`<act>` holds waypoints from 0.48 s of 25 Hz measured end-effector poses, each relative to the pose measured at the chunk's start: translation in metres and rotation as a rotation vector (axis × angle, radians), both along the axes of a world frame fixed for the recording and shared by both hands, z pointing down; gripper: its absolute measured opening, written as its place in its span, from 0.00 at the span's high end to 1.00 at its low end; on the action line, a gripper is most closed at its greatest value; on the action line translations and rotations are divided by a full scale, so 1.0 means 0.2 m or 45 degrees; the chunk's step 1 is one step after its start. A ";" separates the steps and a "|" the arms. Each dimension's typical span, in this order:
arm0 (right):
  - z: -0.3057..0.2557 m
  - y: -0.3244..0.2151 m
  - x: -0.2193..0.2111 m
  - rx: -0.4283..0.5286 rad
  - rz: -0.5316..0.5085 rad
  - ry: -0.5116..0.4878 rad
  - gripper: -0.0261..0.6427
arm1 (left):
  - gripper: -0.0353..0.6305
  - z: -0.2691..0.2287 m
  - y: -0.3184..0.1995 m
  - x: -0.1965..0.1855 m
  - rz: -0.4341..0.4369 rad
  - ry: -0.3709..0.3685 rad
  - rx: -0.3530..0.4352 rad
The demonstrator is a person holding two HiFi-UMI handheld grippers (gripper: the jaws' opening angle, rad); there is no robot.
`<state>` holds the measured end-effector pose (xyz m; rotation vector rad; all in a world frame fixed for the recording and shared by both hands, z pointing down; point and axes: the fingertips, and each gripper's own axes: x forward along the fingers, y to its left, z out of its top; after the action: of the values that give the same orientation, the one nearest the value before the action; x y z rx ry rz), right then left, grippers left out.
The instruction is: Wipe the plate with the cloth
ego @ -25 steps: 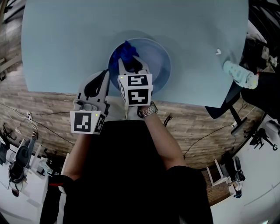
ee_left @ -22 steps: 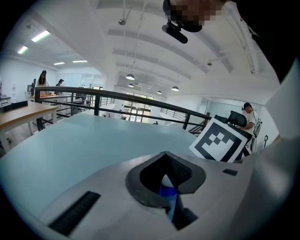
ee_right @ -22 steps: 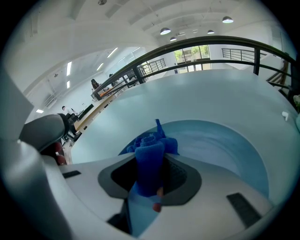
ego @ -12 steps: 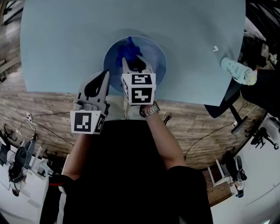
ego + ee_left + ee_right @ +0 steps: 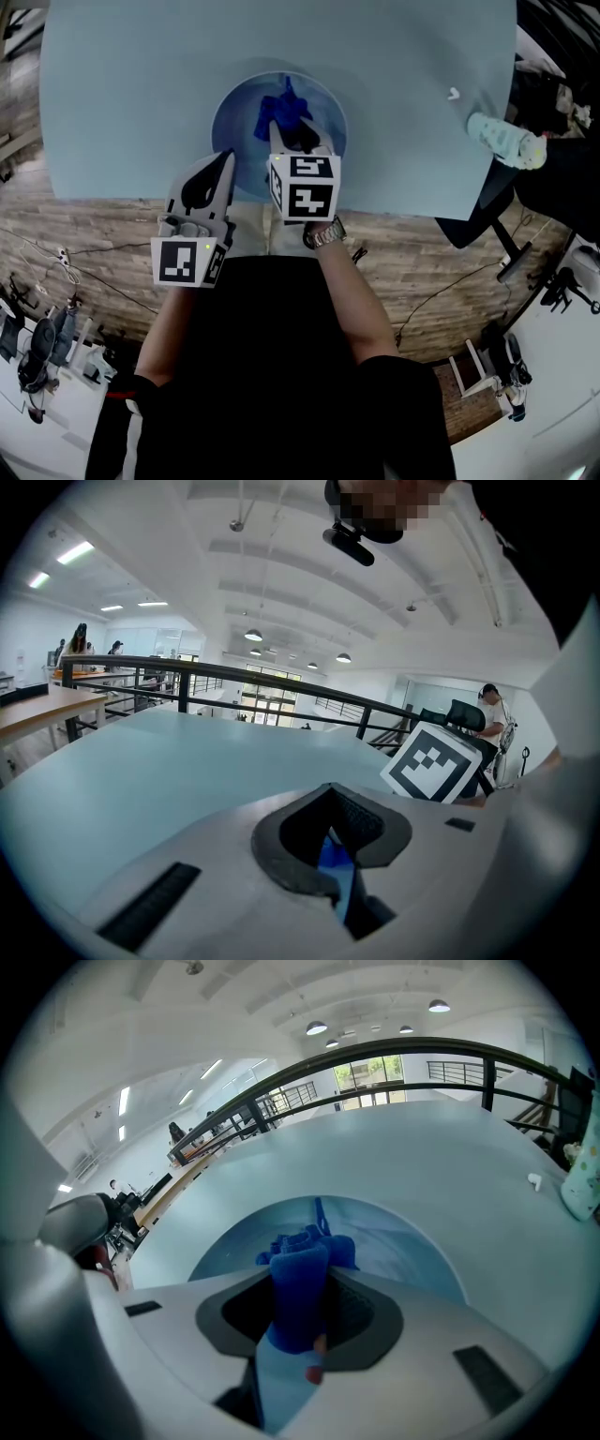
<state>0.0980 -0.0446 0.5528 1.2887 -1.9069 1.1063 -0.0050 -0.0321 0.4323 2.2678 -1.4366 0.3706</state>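
Observation:
A round blue plate (image 5: 323, 117) lies on the pale table near its front edge. My right gripper (image 5: 296, 139) reaches over the plate's near half, shut on a bunched dark blue cloth (image 5: 284, 112) that rests on the plate's middle. In the right gripper view the cloth (image 5: 302, 1269) sticks out between the jaws over the plate (image 5: 403, 1251). My left gripper (image 5: 226, 161) meets the plate's near-left rim. A blue sliver of rim (image 5: 334, 859) shows between its closed jaws in the left gripper view.
A pale patterned bottle (image 5: 502, 139) lies at the table's right edge, with a small white bit (image 5: 453, 94) beside it. The table's (image 5: 141, 84) front edge runs just under both grippers. Beyond it lie wooden floor, cables and chair bases.
My right gripper has dragged the cloth from the plate's left part toward its middle. The left gripper has stayed at the rim. The view has shifted a little.

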 end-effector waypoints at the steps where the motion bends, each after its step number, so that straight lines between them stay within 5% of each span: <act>1: 0.00 0.00 0.01 0.000 0.002 0.002 0.78 | 0.95 0.00 0.00 0.01 0.003 0.001 0.000; 12: 0.02 0.03 0.12 -0.006 0.032 0.042 0.78 | 0.95 -0.01 0.02 0.03 0.024 -0.004 0.016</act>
<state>0.1218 -0.0392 0.5559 1.3236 -1.8683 1.0946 0.0008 -0.0282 0.4297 2.2933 -1.4245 0.3720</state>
